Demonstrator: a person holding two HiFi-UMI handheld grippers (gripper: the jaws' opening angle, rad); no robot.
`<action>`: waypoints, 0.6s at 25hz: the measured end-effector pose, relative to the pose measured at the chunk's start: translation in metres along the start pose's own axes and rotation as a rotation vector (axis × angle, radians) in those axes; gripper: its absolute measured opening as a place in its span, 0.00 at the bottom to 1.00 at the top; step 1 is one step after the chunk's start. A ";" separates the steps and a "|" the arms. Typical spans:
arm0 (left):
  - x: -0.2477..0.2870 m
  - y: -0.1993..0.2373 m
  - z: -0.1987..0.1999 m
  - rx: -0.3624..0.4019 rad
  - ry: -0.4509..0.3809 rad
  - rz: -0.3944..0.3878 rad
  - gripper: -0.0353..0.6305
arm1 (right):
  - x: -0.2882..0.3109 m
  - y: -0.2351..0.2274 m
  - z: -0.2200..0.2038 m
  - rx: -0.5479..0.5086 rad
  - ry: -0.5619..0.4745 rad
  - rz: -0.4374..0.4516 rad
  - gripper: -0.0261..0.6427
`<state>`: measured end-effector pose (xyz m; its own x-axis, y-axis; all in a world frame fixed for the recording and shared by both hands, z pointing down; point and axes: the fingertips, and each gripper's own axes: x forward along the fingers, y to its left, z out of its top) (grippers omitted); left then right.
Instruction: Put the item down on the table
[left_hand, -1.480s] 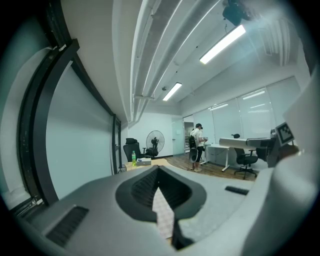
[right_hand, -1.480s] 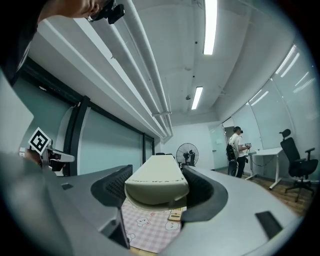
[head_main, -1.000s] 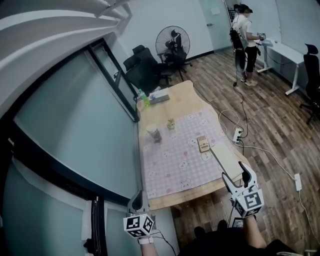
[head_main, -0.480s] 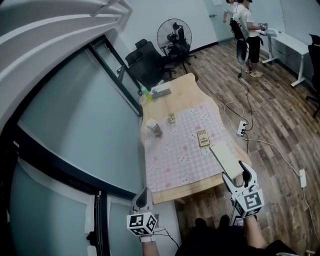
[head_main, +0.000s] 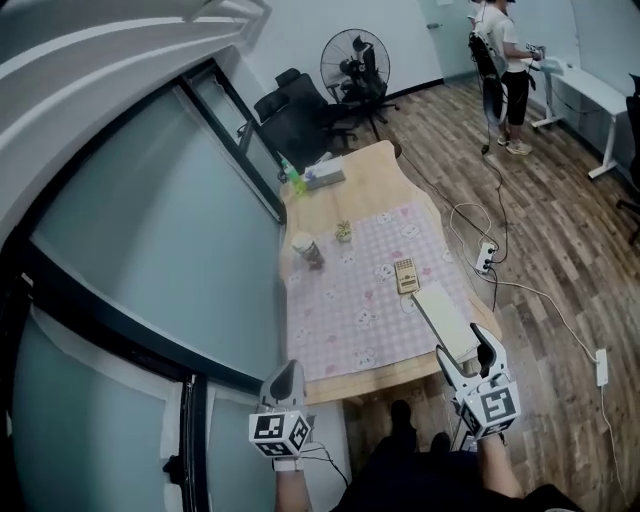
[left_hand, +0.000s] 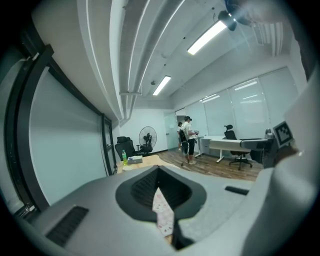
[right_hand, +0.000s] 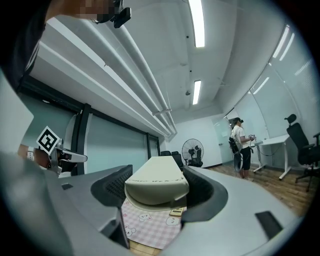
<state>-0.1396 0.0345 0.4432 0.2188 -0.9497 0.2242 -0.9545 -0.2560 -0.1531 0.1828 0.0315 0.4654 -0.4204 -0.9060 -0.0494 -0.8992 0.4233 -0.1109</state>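
A long cream box (head_main: 442, 317) is clamped at its near end by my right gripper (head_main: 465, 350), and it reaches out over the near right corner of the table (head_main: 375, 178). In the right gripper view the box's (right_hand: 155, 181) rounded end fills the gap between both jaws, above the pink checked cloth (right_hand: 150, 227). My left gripper (head_main: 285, 373) hovers off the table's near left corner, its jaws together with nothing held. In the left gripper view only a sliver of cloth (left_hand: 162, 215) shows between them.
On the pink cloth (head_main: 350, 300) stand a cup (head_main: 303, 246), a small pot (head_main: 343, 231) and a calculator-like slab (head_main: 405, 275). A green bottle (head_main: 293, 178) and a flat box (head_main: 325, 176) sit at the far end. Behind are chairs (head_main: 300, 120), a fan (head_main: 361, 52) and a person (head_main: 505, 60).
Both grippers have drifted slightly lower and left in the head view as the view shifted. The cream box stays gripped. The person at the back has moved.
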 end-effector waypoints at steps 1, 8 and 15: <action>0.006 0.001 0.000 -0.001 0.003 -0.005 0.05 | 0.003 0.000 0.001 0.002 -0.002 -0.002 0.53; 0.058 0.009 0.018 -0.007 -0.053 -0.064 0.05 | 0.042 -0.010 0.007 -0.010 -0.002 -0.027 0.53; 0.108 0.064 0.010 -0.124 -0.087 -0.053 0.05 | 0.111 -0.010 0.017 -0.032 0.014 -0.008 0.53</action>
<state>-0.1753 -0.0860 0.4477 0.2809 -0.9490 0.1432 -0.9577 -0.2868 -0.0222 0.1471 -0.0729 0.4446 -0.4146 -0.9093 -0.0349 -0.9059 0.4160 -0.0791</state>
